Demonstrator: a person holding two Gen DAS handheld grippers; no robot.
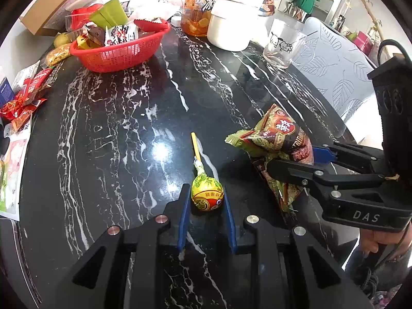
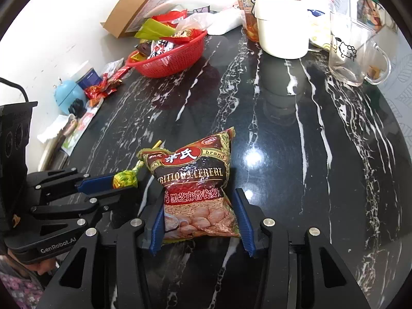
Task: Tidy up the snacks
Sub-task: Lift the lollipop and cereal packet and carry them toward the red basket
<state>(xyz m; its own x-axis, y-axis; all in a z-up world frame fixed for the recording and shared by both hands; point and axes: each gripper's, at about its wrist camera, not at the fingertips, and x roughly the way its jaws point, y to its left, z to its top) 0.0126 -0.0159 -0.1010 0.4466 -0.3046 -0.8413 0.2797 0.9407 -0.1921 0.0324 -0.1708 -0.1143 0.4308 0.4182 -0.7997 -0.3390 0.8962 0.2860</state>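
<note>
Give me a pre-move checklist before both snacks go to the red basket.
1. Left tongs shut on the lollipop: ok.
2. Right tongs around the cereal packet: ok; firm pinch: cannot tell.
3. Lollipop stick clear of the packet: cannot tell, they overlap in the right wrist view.
4. Table path to the red basket free: ok.
5. Room in the basket: not ok, already heaped.

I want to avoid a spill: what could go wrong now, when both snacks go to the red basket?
1. The left gripper pinches only the round lollipop; it may roll out.
2. The cereal packet is soft and may slip from the right gripper.
3. The red basket is already heaped, so snacks may slide off.
</note>
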